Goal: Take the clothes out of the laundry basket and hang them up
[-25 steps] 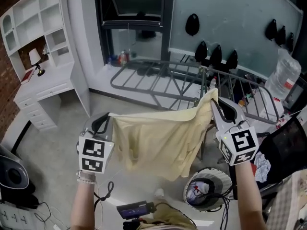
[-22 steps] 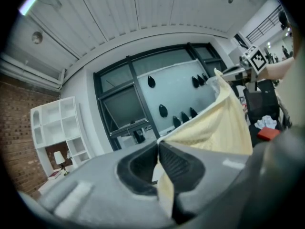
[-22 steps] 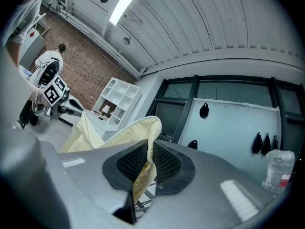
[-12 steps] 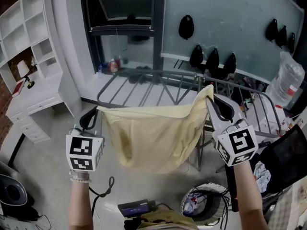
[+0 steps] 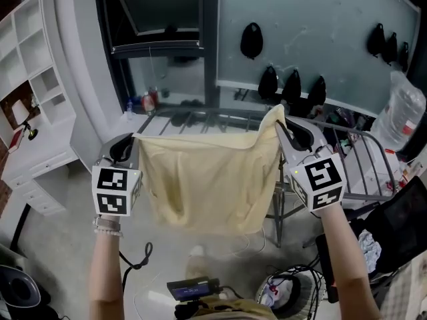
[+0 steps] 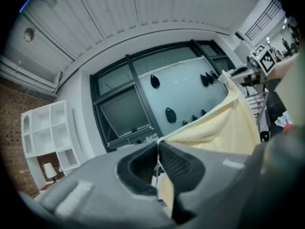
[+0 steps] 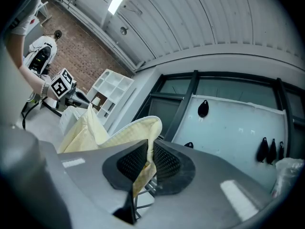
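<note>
My left gripper (image 5: 131, 142) is clenching one top corner of the pale yellow cloth (image 5: 207, 179), and my right gripper (image 5: 281, 124) is clamping the other. The cloth is hanging spread between them in front of me, soft and waffle-textured, with its lower edge drooping.

The left gripper view is showing the ribbed black pads pinched flat on a thin hem. The right gripper view is showing a thicker rolled fold bunching between the pads.

Only the head view is showing the round laundry basket (image 5: 283, 291) on the floor by my feet. It is also showing the grey metal drying rack (image 5: 363, 162) just behind the cloth. Beyond that, black hooks (image 5: 251, 40) are sitting on a frosted glass panel (image 5: 320, 25).
</note>
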Tool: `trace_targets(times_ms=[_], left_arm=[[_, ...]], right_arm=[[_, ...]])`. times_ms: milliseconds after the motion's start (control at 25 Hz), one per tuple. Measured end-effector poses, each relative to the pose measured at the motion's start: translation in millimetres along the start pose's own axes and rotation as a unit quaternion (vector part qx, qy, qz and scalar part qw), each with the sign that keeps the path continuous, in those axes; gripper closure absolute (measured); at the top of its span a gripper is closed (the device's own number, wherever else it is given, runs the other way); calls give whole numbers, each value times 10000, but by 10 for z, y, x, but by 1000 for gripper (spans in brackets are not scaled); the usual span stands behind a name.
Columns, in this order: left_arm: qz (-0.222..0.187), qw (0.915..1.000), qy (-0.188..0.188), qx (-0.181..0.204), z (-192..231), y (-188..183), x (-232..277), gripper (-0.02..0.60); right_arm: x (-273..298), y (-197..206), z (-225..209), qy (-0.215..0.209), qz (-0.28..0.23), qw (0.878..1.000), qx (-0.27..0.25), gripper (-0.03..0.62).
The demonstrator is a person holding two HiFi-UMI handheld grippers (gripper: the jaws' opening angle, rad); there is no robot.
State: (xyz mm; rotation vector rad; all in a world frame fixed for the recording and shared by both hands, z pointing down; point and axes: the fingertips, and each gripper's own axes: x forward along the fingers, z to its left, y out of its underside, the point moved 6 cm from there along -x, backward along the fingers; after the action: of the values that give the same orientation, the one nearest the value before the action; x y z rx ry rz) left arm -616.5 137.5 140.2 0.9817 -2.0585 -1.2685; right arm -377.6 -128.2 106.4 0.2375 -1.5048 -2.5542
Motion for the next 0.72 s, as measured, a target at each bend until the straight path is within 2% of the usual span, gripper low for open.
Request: trace_targets(times_ms=[280, 720], left_arm=[[8, 9998, 181, -29, 346, 181, 1063, 577], [402, 9961, 776, 135, 914, 448, 2995, 577]], right_arm=[[976, 381, -223, 175, 355, 9992, -30, 558], [2745, 993, -630, 418, 1213, 9915, 228, 559]])
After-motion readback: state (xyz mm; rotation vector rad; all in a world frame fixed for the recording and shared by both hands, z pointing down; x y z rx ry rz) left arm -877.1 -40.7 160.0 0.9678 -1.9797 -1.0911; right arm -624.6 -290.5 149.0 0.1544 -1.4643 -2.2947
